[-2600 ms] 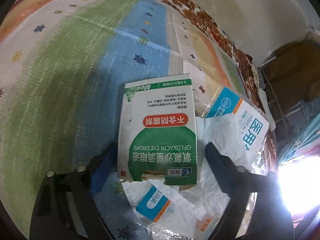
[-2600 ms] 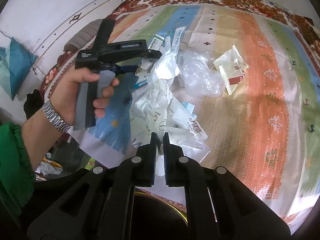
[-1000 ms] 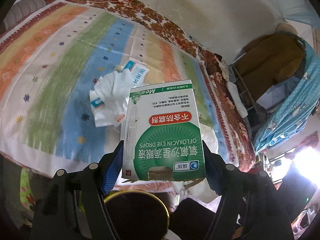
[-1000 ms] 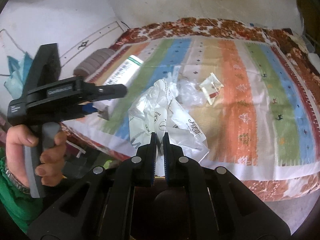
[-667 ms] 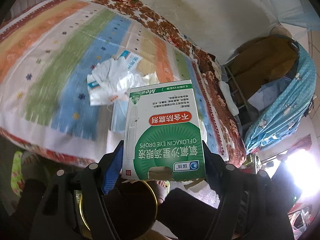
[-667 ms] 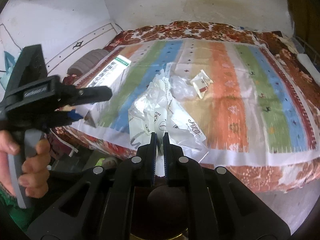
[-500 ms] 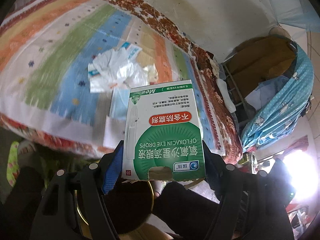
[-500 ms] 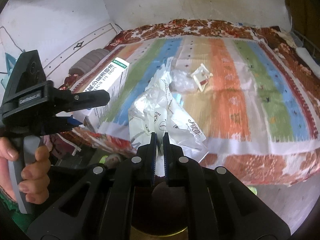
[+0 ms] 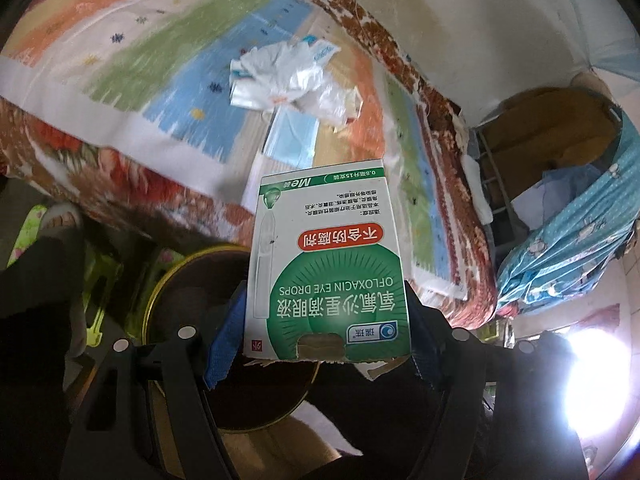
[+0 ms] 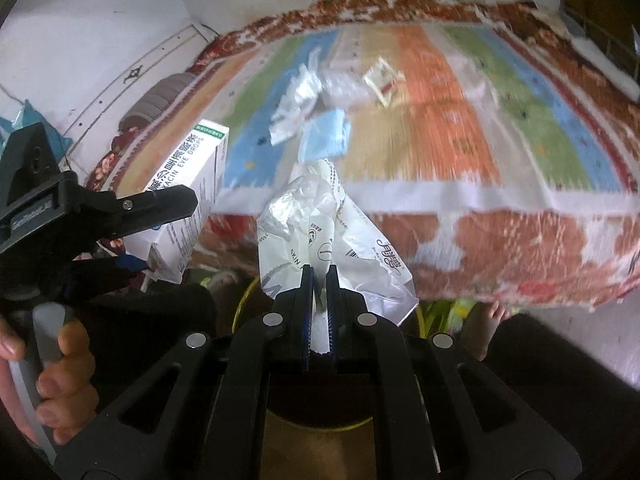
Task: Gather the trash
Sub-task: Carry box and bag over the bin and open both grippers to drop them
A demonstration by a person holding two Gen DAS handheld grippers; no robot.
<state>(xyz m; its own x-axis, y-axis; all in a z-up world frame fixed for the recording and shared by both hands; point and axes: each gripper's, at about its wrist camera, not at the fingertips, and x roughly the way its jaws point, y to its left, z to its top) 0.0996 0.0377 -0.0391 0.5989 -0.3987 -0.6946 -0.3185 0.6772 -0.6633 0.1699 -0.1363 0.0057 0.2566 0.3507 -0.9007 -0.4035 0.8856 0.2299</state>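
Note:
My left gripper (image 9: pixel 324 316) is shut on a green and white eye-drops box (image 9: pixel 326 264), held by its two sides off the bed's edge. Below the box is a round bin with a gold rim (image 9: pixel 158 300), dark inside. My right gripper (image 10: pixel 319 276) is shut on a crumpled white plastic wrapper (image 10: pixel 324 224), which stands up from the jaws above the same bin's rim (image 10: pixel 242 300). The right wrist view also catches the left gripper (image 10: pixel 160 220) with the eye-drops box (image 10: pixel 186 184) at the left, and a hand (image 10: pixel 60 364) on its handle.
The striped bedspread (image 10: pixel 460 128) still carries a heap of white wrappers (image 9: pixel 288 76), a blue face mask (image 10: pixel 324 138) and a small cream packet (image 10: pixel 384 80). Hanging blue cloth (image 9: pixel 576 240) and a rack are at the right. A green slipper (image 9: pixel 30 228) lies on the floor.
Both grippers have drawn back off the bed and sunk toward the bin, each keeping its load. The bed has receded and the bin's rim has come into view under the box.

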